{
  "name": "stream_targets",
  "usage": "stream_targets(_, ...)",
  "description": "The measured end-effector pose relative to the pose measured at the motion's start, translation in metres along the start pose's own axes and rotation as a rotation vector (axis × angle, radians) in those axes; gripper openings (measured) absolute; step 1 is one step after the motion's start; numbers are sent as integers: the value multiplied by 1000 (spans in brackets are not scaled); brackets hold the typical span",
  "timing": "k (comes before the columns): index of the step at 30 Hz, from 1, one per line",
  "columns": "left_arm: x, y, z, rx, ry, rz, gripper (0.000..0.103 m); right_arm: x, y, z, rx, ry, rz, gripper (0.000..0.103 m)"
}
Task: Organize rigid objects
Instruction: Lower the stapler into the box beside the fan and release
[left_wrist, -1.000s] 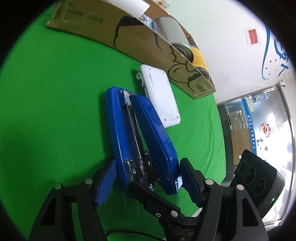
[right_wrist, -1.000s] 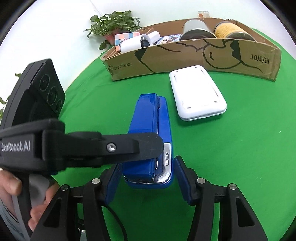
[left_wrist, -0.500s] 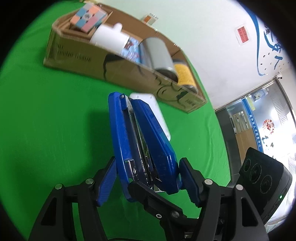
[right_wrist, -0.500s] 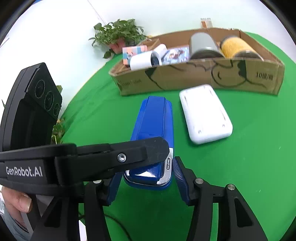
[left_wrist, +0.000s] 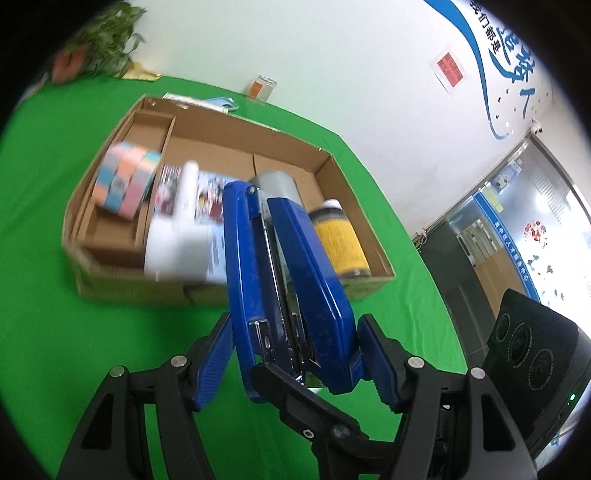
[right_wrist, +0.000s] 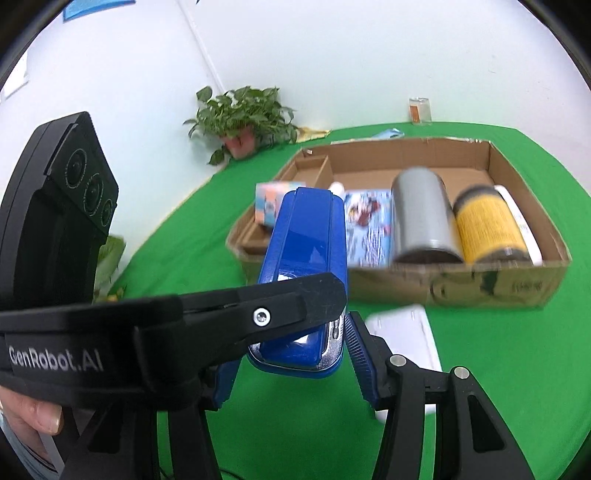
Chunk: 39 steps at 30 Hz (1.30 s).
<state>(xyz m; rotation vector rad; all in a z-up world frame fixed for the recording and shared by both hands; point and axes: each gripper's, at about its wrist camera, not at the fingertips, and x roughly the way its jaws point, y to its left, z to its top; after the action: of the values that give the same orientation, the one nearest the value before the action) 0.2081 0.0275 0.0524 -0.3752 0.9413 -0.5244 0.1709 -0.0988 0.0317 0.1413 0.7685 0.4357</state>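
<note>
A large blue stapler (left_wrist: 284, 280) is gripped by both grippers and held in the air over the green table, in front of the cardboard box (left_wrist: 122, 291). My left gripper (left_wrist: 291, 354) is shut on its rear end. My right gripper (right_wrist: 291, 354) is shut on the same end of the stapler (right_wrist: 306, 258) from the other side. The box (right_wrist: 517, 288) holds a pastel cube (left_wrist: 125, 181), a white bottle (left_wrist: 177, 240), a picture card (right_wrist: 369, 229), a grey can (right_wrist: 421, 218) and a yellow jar (right_wrist: 487, 229).
A white flat device (right_wrist: 406, 332) lies on the green cloth (left_wrist: 55, 332) below the stapler, in front of the box. A potted plant (right_wrist: 243, 118) and a small glass (right_wrist: 419, 109) stand at the table's far edge by the wall.
Both grippers have lifted the stapler off the table and carried it up toward the box. The views now look down into the box, and the white device has dropped below.
</note>
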Motion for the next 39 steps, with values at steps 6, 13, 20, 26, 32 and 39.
stream_targets(6, 25, 7, 46, 34, 43, 4, 64, 36, -16, 46, 59, 17, -16, 51)
stream_targets(13, 63, 26, 71, 3, 122, 11, 64, 83, -43, 83, 108, 61, -39, 51)
stream_targets(20, 89, 33, 70, -19, 189, 1, 65, 110, -59, 84, 150, 104, -36, 41)
stream_targets(26, 94, 29, 74, -13, 197, 19, 65, 112, -64, 82, 147, 98, -22, 41)
stream_targets(32, 98, 38, 81, -37, 213, 17, 65, 109, -63, 80, 158, 98, -13, 41)
stream_targets(39, 107, 31, 89, 22, 196, 100, 68, 117, -73, 84, 211, 118, -10, 43)
